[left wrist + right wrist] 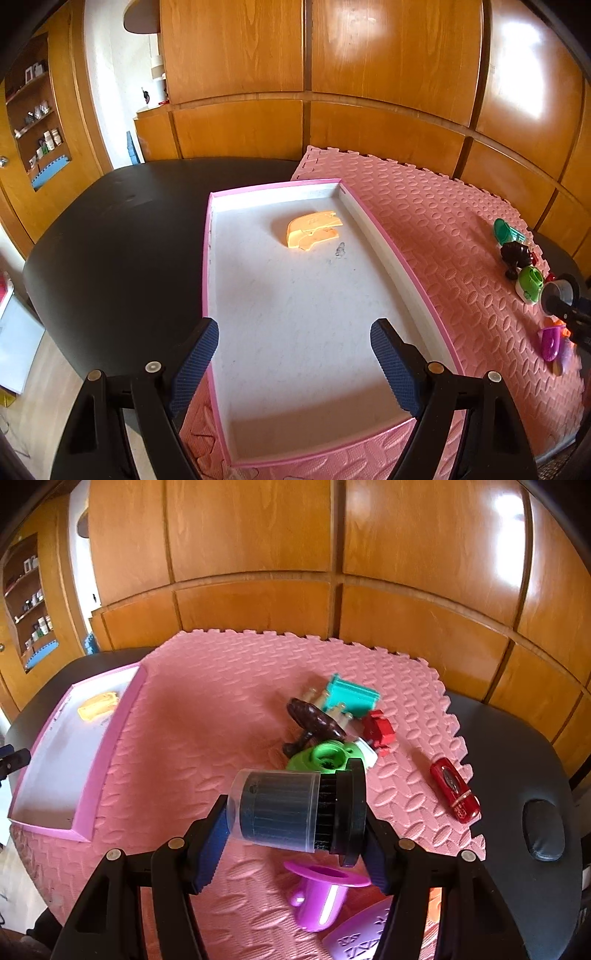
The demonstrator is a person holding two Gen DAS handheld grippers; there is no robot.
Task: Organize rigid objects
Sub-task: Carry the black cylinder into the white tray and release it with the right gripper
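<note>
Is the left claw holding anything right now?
No, the left claw hangs open over the pink-rimmed tray, with nothing between its blue pads.

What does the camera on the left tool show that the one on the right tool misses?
Only the left view: the left tool open and empty above the box. Only the right view: a red case on the mat, and the right tool gripping a black canister. Both show the pink-rimmed box, the yellow piece inside it, the pink mat and the toy pile.

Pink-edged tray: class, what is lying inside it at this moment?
Only one yellow plastic piece lies in the tray, near its far end. The left gripper's fingers cover small parts of the near floor.
</note>
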